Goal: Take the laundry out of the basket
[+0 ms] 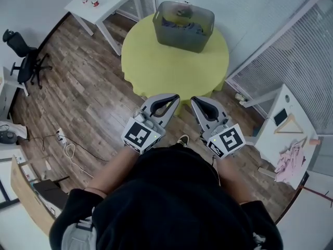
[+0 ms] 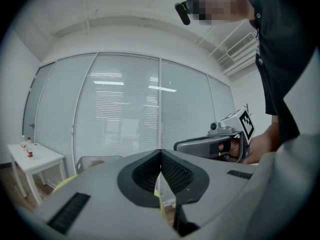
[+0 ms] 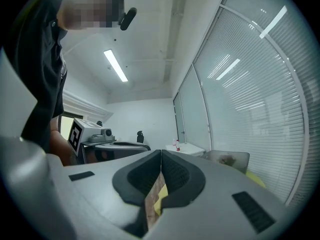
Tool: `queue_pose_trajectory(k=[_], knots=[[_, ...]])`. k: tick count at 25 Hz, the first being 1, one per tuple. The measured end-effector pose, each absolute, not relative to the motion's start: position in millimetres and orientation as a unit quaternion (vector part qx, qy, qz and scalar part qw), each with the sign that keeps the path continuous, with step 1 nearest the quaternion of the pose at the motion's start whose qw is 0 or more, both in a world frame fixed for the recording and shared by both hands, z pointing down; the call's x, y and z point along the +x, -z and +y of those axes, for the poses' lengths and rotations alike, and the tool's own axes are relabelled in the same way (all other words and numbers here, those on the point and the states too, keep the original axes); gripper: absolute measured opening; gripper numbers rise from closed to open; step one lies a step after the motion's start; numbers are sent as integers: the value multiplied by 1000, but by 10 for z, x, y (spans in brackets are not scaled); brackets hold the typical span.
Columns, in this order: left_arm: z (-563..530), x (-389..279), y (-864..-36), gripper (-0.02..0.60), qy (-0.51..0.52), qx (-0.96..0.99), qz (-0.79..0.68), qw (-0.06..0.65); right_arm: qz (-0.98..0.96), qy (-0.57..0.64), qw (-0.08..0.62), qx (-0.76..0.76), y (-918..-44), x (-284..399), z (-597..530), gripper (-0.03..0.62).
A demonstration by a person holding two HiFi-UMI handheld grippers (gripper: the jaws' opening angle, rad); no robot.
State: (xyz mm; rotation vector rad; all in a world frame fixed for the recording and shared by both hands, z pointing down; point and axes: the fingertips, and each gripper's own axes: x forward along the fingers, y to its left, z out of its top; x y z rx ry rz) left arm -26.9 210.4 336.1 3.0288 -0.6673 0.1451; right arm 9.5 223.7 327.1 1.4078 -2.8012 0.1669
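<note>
Two claws closed and empty, one basket ahead.
The left claw (image 1: 173, 100) and the right claw (image 1: 197, 102) each had jaws pressed together, holding nothing. One grey basket (image 1: 182, 41) stood at the far side of the yellow table (image 1: 156, 69); the laundry (image 1: 179, 22) lay inside, its pieces too tangled to count.

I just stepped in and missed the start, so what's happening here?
A person stands holding the left gripper and the right gripper, both with tongs shut and empty, short of the round yellow-green table. The grey plastic basket sits at the table's far side with dark blue laundry inside, untouched.
</note>
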Motion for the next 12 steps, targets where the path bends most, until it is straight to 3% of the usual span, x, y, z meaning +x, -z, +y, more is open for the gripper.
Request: queue_pose_trajectory(k=[12], knots=[[1825,330,-3452,9,-56,969,-239,22,-901,-59,6,430,-3376,704,1937,25]])
